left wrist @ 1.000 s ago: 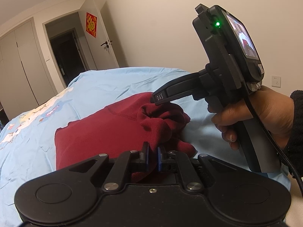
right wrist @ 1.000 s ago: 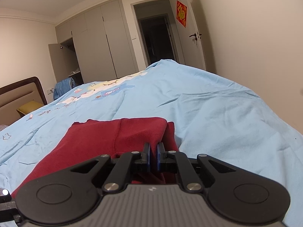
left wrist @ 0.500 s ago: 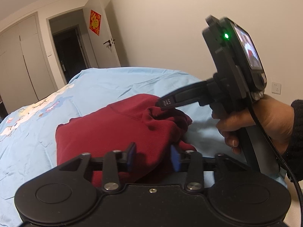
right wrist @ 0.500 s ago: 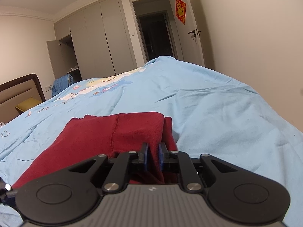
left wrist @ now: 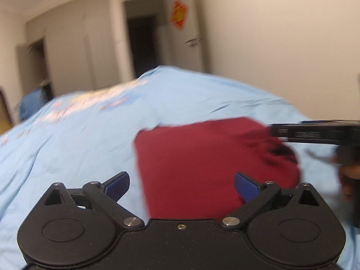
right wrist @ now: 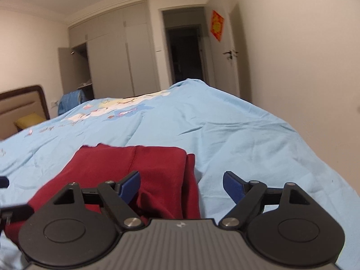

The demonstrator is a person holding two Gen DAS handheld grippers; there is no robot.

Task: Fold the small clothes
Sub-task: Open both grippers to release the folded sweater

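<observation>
A dark red garment (left wrist: 202,157) lies folded on the light blue bedsheet (left wrist: 78,139); its right end is bunched. My left gripper (left wrist: 181,185) is open just above the garment's near edge, nothing between its blue fingertips. In the right wrist view the same garment (right wrist: 139,166) shows a folded right edge, and my right gripper (right wrist: 182,187) stands open over that edge, holding nothing. The right gripper's black finger (left wrist: 315,132) reaches in from the right of the left wrist view, at the bunched end. The left wrist view is motion-blurred.
The bedsheet (right wrist: 247,139) stretches far and right of the garment. A wall runs along the bed's right side. Wardrobes (right wrist: 117,63), a dark doorway (right wrist: 186,54) and a door (right wrist: 229,51) stand beyond the bed. A headboard (right wrist: 22,105) is at far left.
Both grippers have opened and let go of the red garment, the left first, then the right. The left gripper has swung left and pulled back; the garment now lies flatter.
</observation>
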